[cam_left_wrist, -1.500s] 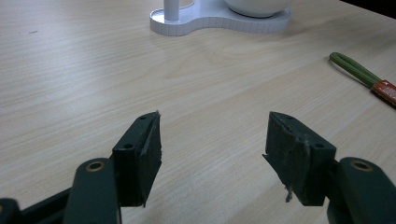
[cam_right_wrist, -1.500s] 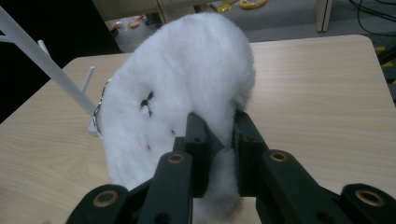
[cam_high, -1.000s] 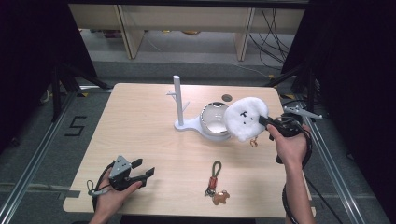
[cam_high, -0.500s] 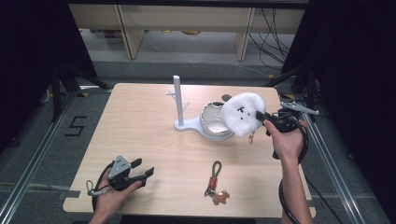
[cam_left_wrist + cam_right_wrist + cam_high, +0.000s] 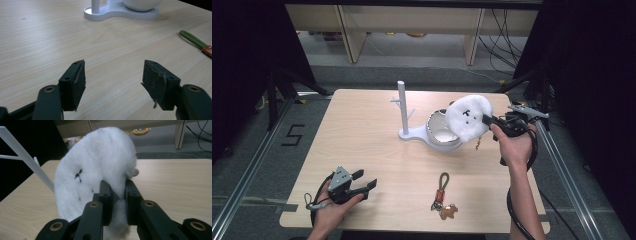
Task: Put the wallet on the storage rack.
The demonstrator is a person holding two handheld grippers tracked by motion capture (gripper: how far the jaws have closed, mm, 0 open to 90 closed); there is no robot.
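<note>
My left gripper (image 5: 362, 183) rests released on the pale wooden table (image 5: 362, 135), jaws apart. My right gripper (image 5: 490, 120) is clenched on the fluffy white round plush toy (image 5: 468, 119), holding it above the white bowl-and-post stand (image 5: 439, 134).
</note>
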